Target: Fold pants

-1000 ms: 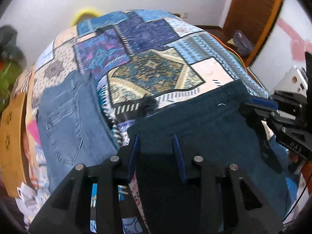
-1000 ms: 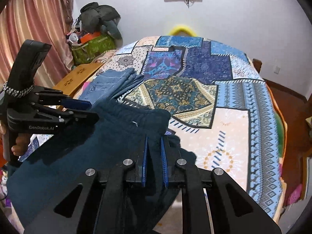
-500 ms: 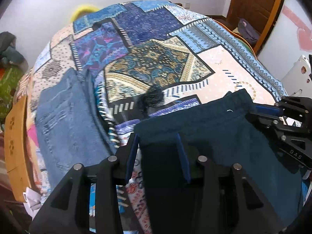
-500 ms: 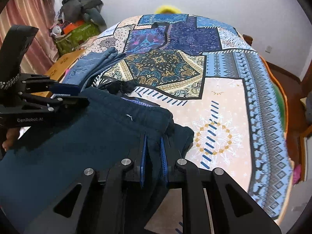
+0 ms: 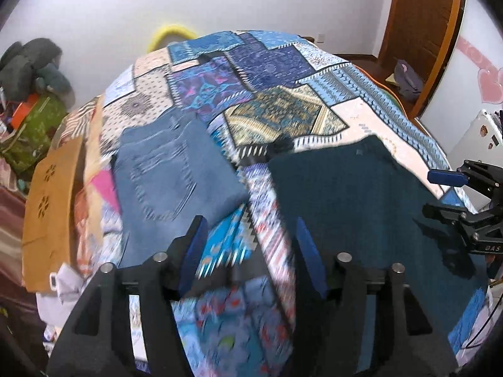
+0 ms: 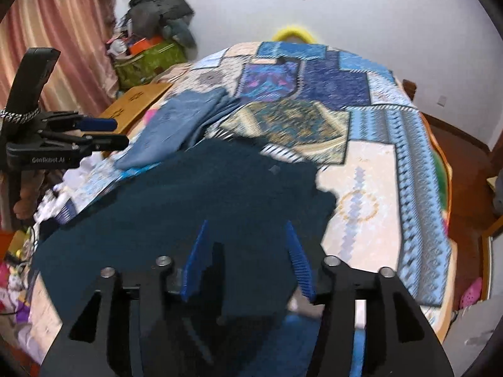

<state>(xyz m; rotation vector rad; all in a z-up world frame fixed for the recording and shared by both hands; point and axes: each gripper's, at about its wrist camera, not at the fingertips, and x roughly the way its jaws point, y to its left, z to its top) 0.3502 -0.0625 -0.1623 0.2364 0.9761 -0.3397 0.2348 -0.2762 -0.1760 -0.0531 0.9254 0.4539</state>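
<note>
I have both tongs released: the left tongs [image 5: 250, 251] have just been opening and now stand apart over the patterned bedspread [image 5: 283, 116], nothing between the blue pads [image 5: 306, 245], the cloth just to their right. The right tongs [image 6: 246, 259] have also just been opening; their pads stand wide above the dark teal pants [image 6: 195, 207], which I see beneath and between them, not pinched. The pants lie spread flat on the near part of the bed, one straight edge facing the far side, a small tag near that edge. In my left view the pants [image 5: 352, 207] fill the near right of the bed, and the right tongs come in from the right edge just beside them. In my right view the left tongs [image 6: 94, 132] reach in from the left, held off the pants' far left corner, with a hand [image 6: 26, 194] below on the grip. A folded pair of blue jeans [image 5: 169, 176] lies on the bed to the left of the teal pants, slightly apart from them. Both views are blurred near the tongs, so I cannot tell fine creases.
</note>
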